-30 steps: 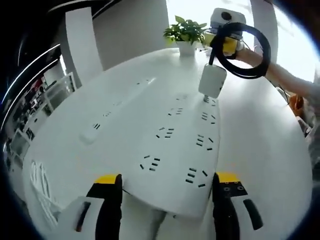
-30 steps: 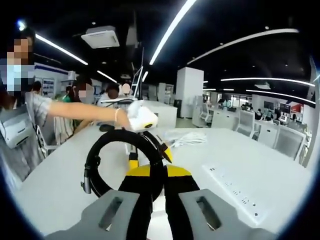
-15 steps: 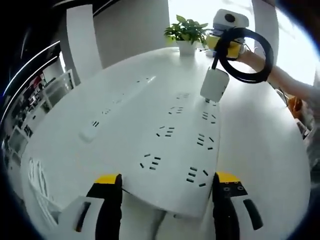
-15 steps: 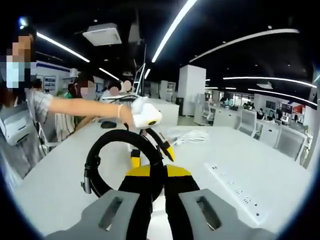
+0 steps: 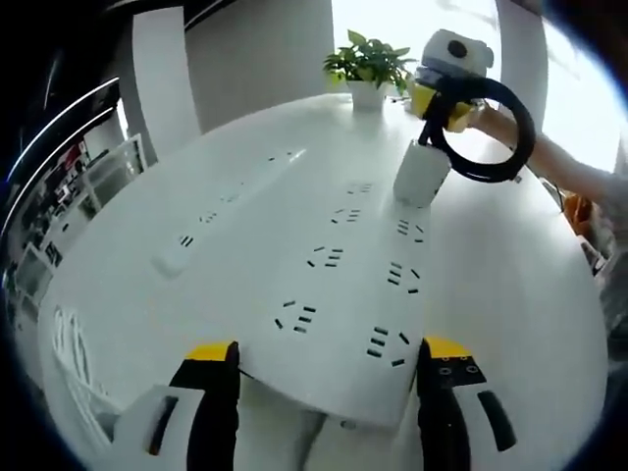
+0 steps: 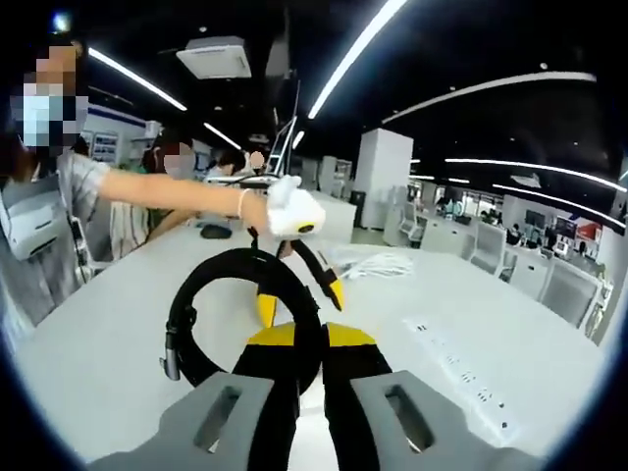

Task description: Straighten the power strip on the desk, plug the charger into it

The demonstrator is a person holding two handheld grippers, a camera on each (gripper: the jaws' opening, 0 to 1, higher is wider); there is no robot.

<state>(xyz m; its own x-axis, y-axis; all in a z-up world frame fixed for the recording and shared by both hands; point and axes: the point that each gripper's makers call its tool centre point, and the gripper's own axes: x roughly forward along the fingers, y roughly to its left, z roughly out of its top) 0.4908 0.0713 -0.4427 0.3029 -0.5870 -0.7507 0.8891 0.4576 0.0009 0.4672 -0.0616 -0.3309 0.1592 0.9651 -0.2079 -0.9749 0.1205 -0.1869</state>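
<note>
Right gripper (image 5: 439, 101) holds charger (image 5: 420, 175) — touching power strip (image 5: 343, 294).

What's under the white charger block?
The wide power strip lies under the charger, which the right gripper lowers by its black cable. The charger hides its own prongs and the socket below.

Right gripper (image 6: 297, 339) has its jaws clamped tight on a coiled black cable (image 6: 240, 309). Left gripper (image 6: 297, 289) hangs over the white desk (image 6: 88, 334) just ahead, yellow-tipped jaws spread, with a long power strip (image 6: 461, 378) lying off to the right.
</note>
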